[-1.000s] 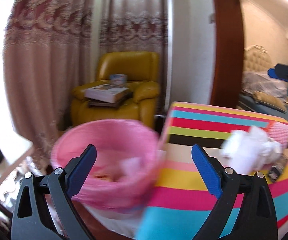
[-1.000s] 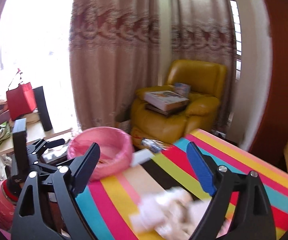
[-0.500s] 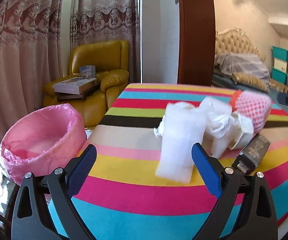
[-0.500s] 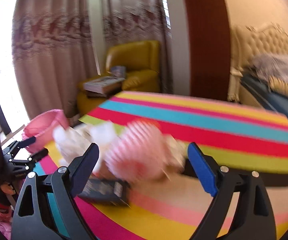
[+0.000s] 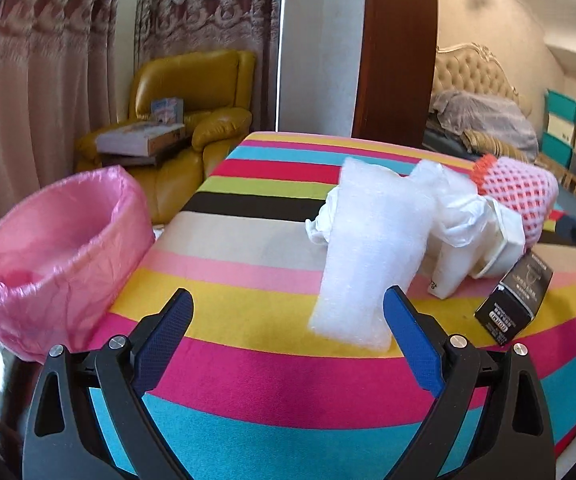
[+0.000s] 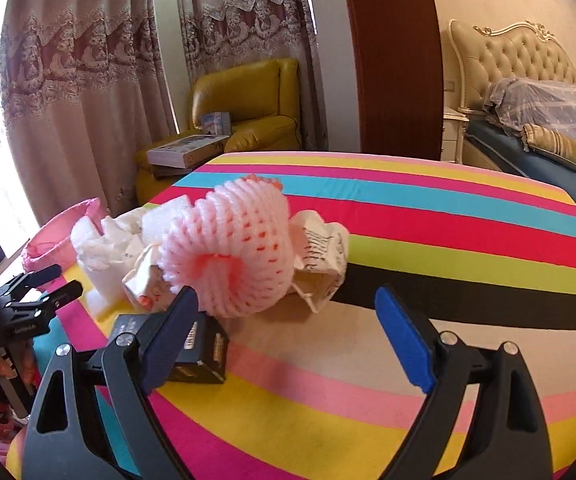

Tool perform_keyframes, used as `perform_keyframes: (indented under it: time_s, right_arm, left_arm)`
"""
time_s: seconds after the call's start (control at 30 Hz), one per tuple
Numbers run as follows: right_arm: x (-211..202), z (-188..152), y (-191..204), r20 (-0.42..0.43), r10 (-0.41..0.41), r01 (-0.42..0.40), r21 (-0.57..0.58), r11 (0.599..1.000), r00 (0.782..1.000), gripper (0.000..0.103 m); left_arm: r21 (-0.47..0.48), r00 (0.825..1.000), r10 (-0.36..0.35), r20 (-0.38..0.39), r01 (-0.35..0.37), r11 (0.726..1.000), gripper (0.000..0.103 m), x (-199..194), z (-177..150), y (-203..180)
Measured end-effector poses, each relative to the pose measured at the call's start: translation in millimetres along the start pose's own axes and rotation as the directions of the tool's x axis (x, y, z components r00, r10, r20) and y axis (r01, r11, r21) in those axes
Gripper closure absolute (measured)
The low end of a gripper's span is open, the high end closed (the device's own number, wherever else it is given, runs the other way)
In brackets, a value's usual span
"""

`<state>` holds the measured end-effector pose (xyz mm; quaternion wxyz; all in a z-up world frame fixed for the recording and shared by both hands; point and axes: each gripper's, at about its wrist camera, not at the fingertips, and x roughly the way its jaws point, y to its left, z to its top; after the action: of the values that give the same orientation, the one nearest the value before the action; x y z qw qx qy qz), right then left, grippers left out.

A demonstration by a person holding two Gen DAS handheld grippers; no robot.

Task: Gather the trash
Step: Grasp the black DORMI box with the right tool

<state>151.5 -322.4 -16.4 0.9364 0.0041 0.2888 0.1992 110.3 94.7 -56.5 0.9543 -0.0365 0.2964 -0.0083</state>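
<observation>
A pile of trash lies on the striped table [image 5: 248, 276]: a white foam sheet [image 5: 367, 248], crumpled white plastic [image 5: 459, 212], a pink foam fruit net [image 5: 519, 196] and a black box [image 5: 515, 300]. A bin with a pink liner [image 5: 56, 252] stands at the table's left edge. My left gripper [image 5: 288, 344] is open and empty, just short of the foam sheet. In the right wrist view the fruit net [image 6: 228, 248], crumpled paper [image 6: 319, 256] and black box [image 6: 200, 352] lie just ahead of my right gripper [image 6: 288, 340], which is open and empty. The left gripper [image 6: 48, 292] shows at the left.
A yellow armchair [image 5: 192, 120] with books stands behind the bin, by the curtains. A wooden door frame [image 5: 395, 48] and a bed [image 6: 527, 136] lie beyond the table. The table's striped top [image 6: 447, 240] stretches right of the pile.
Both views swung right from the pink bin to the trash pile. The pile now lies close ahead of both grippers. Both grippers stayed open.
</observation>
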Motion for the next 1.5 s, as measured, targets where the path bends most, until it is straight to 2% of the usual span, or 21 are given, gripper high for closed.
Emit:
perform_keyframes:
  time_s: [0.17,0.43,0.63,0.73,0.9,1.0,1.13,1.2,1.23,1.3,1.37,1.5]
  right_arm:
    - [4.0,-2.3,20.3,-0.026,0.014,-0.016,-0.059,0.998,1.000,0.016]
    - [0.5,-11.1,48.6,-0.066,0.103,-0.111,-0.145,0.983,0.993,0.016]
    - [2.7,-16.4,61.8,-0.117,0.093,-0.116,-0.208,0.971,0.989,0.016]
    - [7.8,-23.6,66.3,-0.169,0.051,-0.093,-0.251,0.964,0.984,0.016]
    - [21.8,-22.9,70.2,-0.221,0.028,-0.088,-0.268,0.959,0.975,0.016]
    - [38.5,-17.5,74.3,-0.266,0.050,-0.123,-0.264,0.957,0.963,0.016]
    - [56.5,-5.7,81.4,-0.269,0.083,-0.156,-0.264,0.952,0.960,0.016]
    - [60.6,-3.2,82.6,-0.279,0.106,-0.181,-0.259,0.949,0.954,0.024]
    - [60.3,-3.3,82.9,-0.283,0.112,-0.188,-0.258,0.948,0.953,0.034]
    - [55.7,-5.4,81.6,-0.285,0.125,-0.201,-0.257,0.945,0.951,0.044]
    - [46.5,-9.8,78.3,-0.277,0.120,-0.196,-0.265,0.944,0.953,0.061]
    - [25.5,-17.6,64.4,-0.247,0.106,-0.169,-0.252,0.953,0.963,0.064]
  left_arm:
    - [0.010,1.000,0.006,-0.003,-0.006,1.000,0.013,-0.2,-1.9,-3.4]
    - [0.026,0.999,0.025,0.024,-0.026,0.999,0.013,-4.8,-3.8,-7.4]
    - [0.021,0.999,0.024,0.035,-0.025,0.999,0.013,-7.1,-3.5,-5.8]
    - [0.021,0.999,0.024,0.034,-0.025,0.999,0.013,-7.1,-3.8,-6.4]
    - [0.021,0.999,0.025,0.036,-0.026,0.999,0.013,-8.0,-4.3,-7.3]
    - [0.022,0.999,0.024,0.036,-0.025,0.999,0.013,-8.7,-4.4,-7.2]
    - [0.022,0.999,0.025,0.037,-0.025,0.999,0.013,-9.5,-4.4,-7.0]
    - [0.022,0.999,0.023,0.035,-0.024,0.999,0.013,-9.5,-4.6,-6.9]
    - [0.022,0.999,0.022,0.034,-0.023,0.999,0.013,-9.6,-4.6,-6.6]
    - [0.021,0.999,0.022,0.036,-0.023,1.000,0.013,-9.9,-4.1,-6.4]
    - [0.022,0.999,0.022,0.036,-0.023,0.999,0.013,-10.0,-4.2,-6.6]
    - [0.026,0.999,0.027,0.039,-0.028,0.999,0.013,-11.2,-4.9,-8.7]
